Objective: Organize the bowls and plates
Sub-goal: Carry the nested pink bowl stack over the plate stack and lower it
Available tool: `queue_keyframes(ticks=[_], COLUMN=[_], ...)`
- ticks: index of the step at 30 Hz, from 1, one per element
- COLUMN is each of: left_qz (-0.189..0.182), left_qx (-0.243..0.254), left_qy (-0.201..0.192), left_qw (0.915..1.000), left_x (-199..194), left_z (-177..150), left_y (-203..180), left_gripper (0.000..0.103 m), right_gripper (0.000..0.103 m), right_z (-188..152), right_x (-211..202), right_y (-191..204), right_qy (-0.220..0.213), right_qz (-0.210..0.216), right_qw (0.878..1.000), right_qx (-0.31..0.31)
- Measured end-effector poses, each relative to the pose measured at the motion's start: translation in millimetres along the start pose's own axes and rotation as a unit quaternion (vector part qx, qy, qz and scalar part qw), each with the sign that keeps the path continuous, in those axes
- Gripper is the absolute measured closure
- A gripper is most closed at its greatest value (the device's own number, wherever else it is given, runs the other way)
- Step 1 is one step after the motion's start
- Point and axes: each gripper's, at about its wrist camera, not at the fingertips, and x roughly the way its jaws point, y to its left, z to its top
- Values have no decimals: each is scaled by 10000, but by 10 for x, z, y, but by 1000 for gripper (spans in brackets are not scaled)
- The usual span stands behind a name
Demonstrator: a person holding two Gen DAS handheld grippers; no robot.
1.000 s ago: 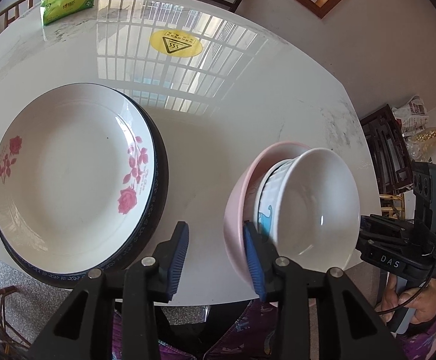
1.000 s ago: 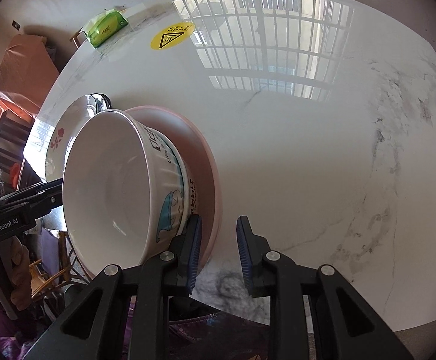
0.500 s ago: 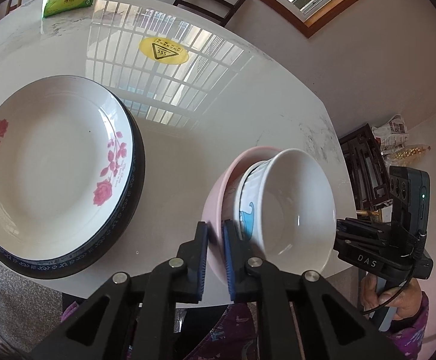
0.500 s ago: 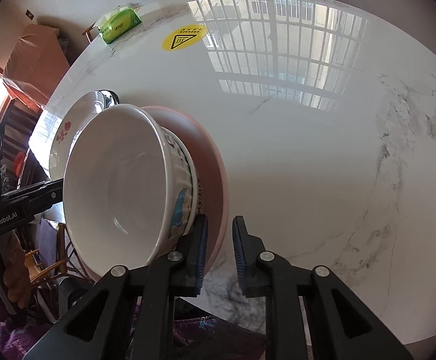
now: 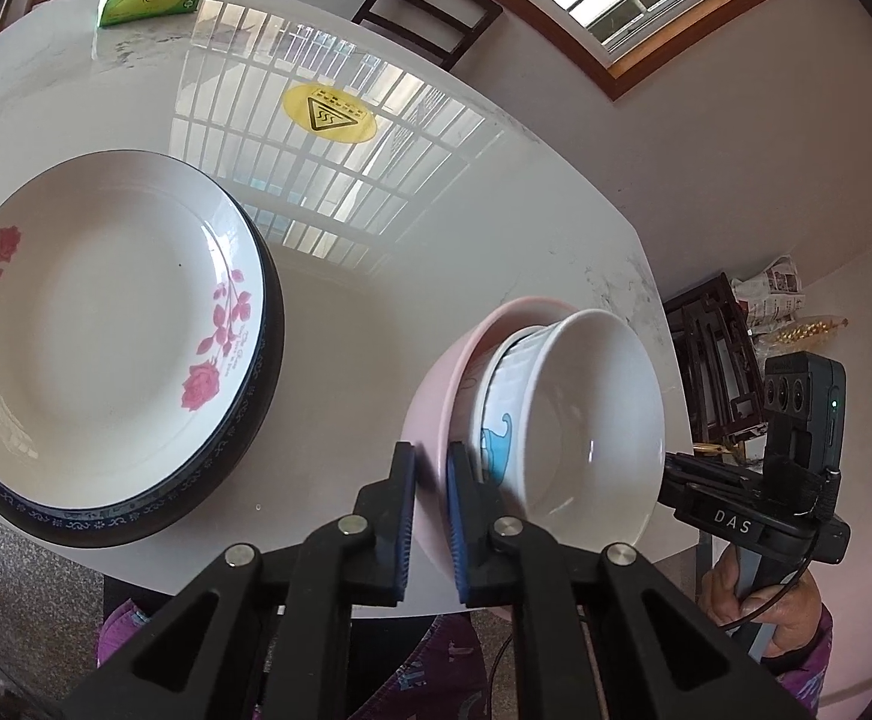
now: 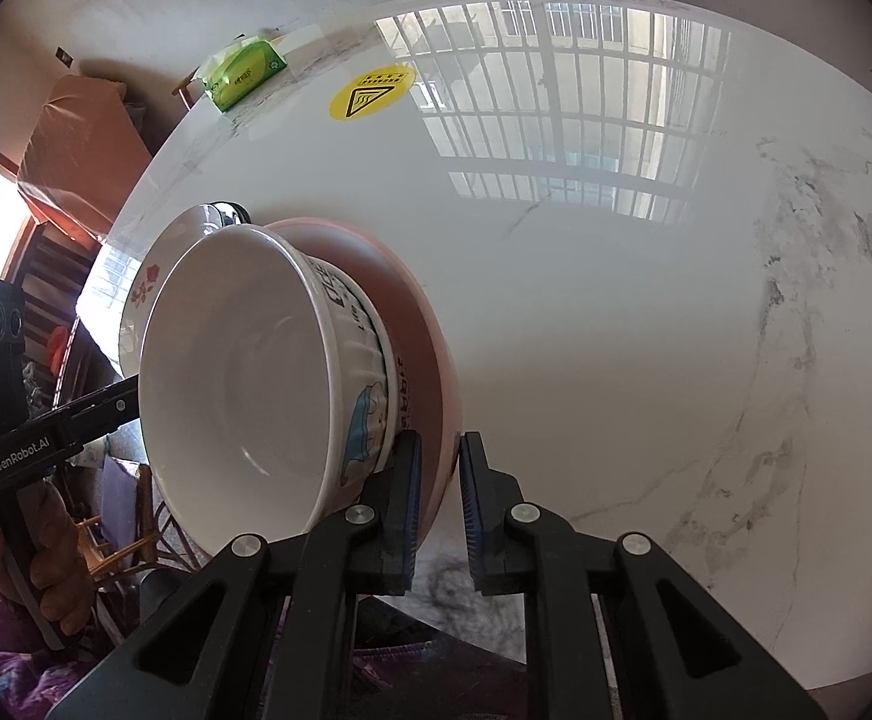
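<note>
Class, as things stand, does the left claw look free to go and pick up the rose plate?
Probably not: the left claw is shut on the pink bowl rim. The path to the rose plate looks otherwise clear.

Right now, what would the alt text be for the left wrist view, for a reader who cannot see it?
The left gripper is clamped on the rim of a pink bowl with a white bowl nested inside it, at the near edge of a white marble table. To the left lies a rose-patterned plate stacked on a dark-rimmed plate; the right gripper meets the bowls' far side.

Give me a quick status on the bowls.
Both hand-held grippers shut on pink bowl rim. White bowl nested inside. Path clear.
</note>
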Motion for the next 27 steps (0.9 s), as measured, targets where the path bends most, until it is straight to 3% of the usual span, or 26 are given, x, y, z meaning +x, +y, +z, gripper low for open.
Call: queue_keyframes(ticks=[27], left_qz=[66], left_qx=[69], left_qy=[-39], left_qw=[9999], left_x=[-87], left_z=[47], left_y=[-55], left_gripper=[93], right_gripper=[89], right_z=[-28], right_x=[-16], right_y=[-8], right_qy=[19], right_qz=[111], right_qw=[9997], right_qx=[198])
